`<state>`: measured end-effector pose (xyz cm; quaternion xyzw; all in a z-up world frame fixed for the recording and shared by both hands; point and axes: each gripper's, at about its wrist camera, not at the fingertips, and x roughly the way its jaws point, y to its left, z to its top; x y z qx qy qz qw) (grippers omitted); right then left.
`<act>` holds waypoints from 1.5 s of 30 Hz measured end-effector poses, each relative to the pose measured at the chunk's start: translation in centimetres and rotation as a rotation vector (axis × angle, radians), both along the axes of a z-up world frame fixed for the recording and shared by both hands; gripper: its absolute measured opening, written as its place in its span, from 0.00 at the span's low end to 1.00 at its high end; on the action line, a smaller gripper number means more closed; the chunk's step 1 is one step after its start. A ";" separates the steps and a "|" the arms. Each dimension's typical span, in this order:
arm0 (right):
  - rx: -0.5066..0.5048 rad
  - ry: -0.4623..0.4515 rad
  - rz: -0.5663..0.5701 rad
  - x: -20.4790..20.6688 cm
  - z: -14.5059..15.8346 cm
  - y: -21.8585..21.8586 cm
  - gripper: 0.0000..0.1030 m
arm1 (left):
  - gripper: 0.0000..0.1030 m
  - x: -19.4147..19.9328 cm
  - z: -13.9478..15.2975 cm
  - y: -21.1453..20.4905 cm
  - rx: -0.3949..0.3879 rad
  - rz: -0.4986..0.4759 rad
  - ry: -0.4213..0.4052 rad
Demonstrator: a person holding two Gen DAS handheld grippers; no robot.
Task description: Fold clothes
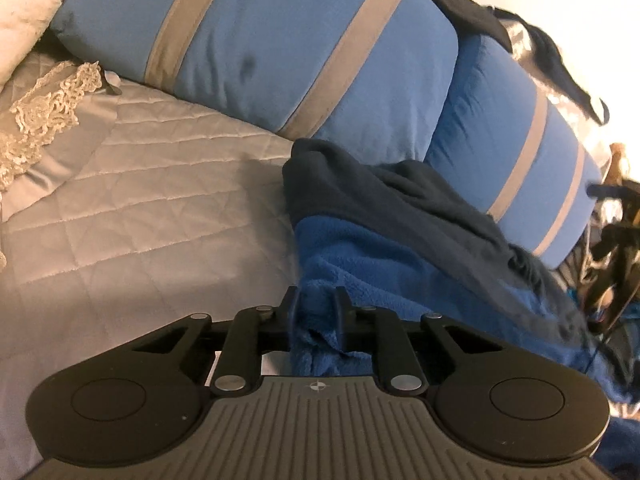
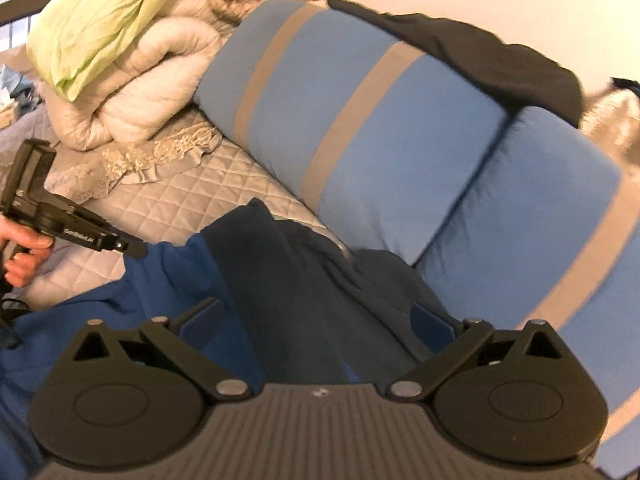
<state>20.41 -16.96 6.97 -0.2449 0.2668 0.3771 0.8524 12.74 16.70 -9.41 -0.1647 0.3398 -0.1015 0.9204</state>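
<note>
Fleece garment [image 1: 360, 248], blue with navy part, lay on quilted bedspread [image 1: 140, 200]; my left gripper [image 1: 316, 312] clamped its near edge, my right gripper [image 2: 316, 316] stood wide apart.

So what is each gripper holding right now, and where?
Left gripper pinches a bunched fold of the blue fleece garment at its edge. Right gripper holds nothing.

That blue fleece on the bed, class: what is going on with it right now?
A person is folding clothes on a quilted bed with a handheld gripper in each hand. The left gripper is shut on a bunched edge of the blue fleece garment. The right gripper hangs wide open above the garment's dark navy part, gripping nothing. Two blue striped pillows lie behind.
</note>
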 end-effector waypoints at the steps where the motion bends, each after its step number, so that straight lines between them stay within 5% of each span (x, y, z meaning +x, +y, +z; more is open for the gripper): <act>1: 0.009 0.011 0.005 0.5 -0.4 0.7 1.00 | 0.17 0.0 -0.1 -0.2 0.024 -0.009 -0.008; 12: 0.107 0.136 0.060 7.0 -6.2 7.5 0.93 | 0.17 -1.2 -1.5 -2.3 0.255 -0.084 -0.144; 22: 0.211 0.243 0.028 13.2 -11.1 12.0 0.83 | 0.17 -1.8 -2.1 -2.7 0.301 -0.083 -0.201; 25: 0.212 0.276 -0.008 14.4 -12.6 12.6 0.66 | 0.17 -1.9 -2.2 -2.9 0.321 -0.083 -0.206; 29: 0.194 0.296 0.007 13.8 -13.0 12.7 0.14 | 0.17 -1.9 -2.3 -3.0 0.333 -0.084 -0.208; 32: 0.172 0.272 0.047 12.1 -12.2 12.6 0.06 | 0.18 -1.9 -2.3 -2.9 0.332 -0.084 -0.207; 45: 0.075 0.304 0.234 5.2 -10.5 12.2 0.04 | 0.18 -2.0 -2.4 -3.1 0.351 -0.084 -0.210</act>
